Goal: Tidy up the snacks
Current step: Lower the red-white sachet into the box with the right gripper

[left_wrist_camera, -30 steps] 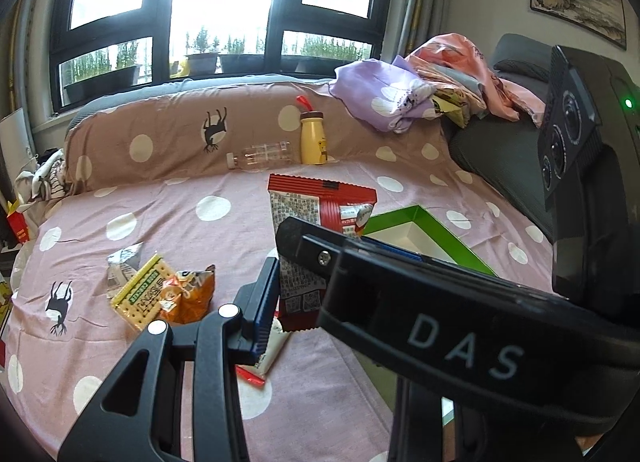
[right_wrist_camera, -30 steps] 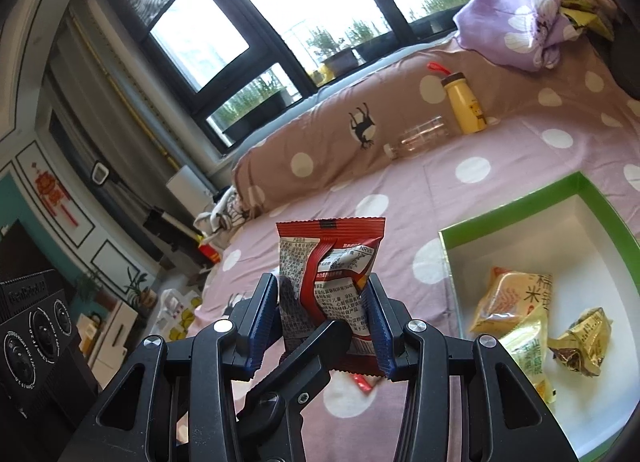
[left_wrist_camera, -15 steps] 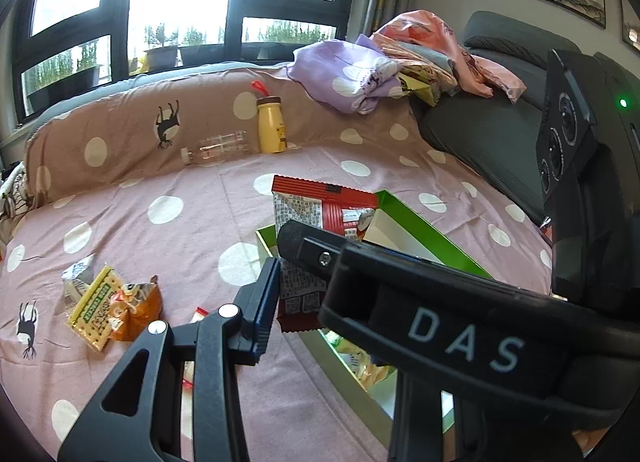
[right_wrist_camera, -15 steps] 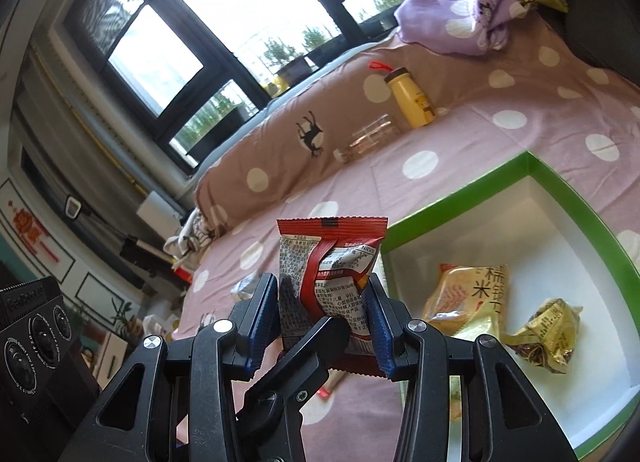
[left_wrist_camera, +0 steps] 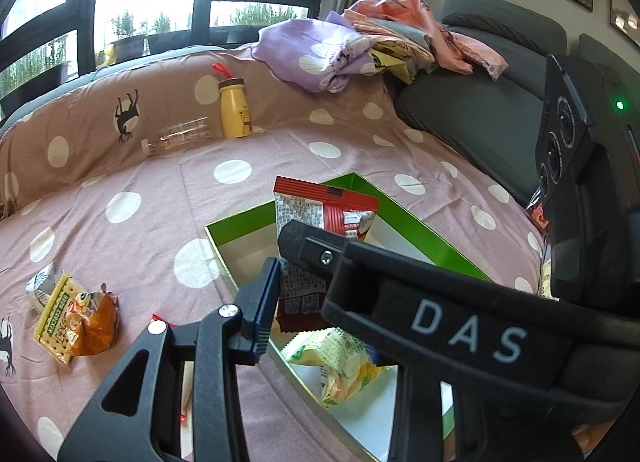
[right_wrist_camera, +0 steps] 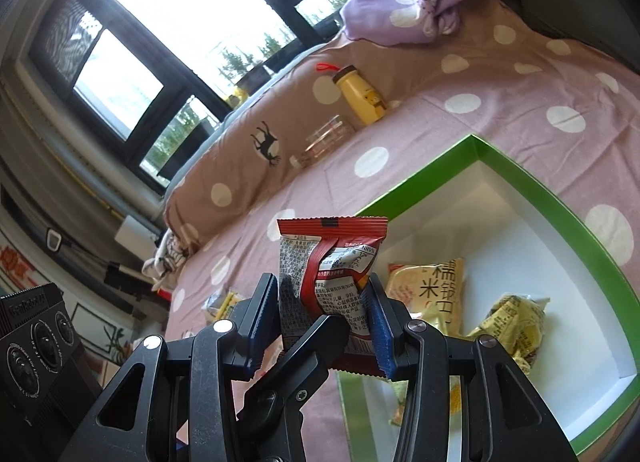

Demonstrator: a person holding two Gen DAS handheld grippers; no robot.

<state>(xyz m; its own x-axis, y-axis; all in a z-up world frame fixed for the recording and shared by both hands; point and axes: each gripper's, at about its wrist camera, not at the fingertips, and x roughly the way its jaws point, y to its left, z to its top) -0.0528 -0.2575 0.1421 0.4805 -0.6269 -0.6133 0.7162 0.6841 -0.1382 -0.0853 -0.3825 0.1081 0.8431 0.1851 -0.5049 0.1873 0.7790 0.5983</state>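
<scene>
On the spotted pink bedspread [left_wrist_camera: 120, 229] a few loose snacks lie at the left: a cracker pack [left_wrist_camera: 54, 318] touching an orange packet [left_wrist_camera: 94, 322]. Right of them sits the green box [right_wrist_camera: 476, 149], white inside, holding a yellow rice-snack bag [right_wrist_camera: 434, 286] and a crumpled gold packet [right_wrist_camera: 516, 322]; the left view shows a pale green-and-yellow bag [left_wrist_camera: 340, 358] in it too. The right gripper [right_wrist_camera: 324, 314] is clamped on the red snack packet [right_wrist_camera: 332, 262], held upright over the box's near-left edge. The left gripper [left_wrist_camera: 276, 290] shows only one blue finger; its other finger hides behind the right tool, jaws narrow, and I can't tell if they pinch anything.
</scene>
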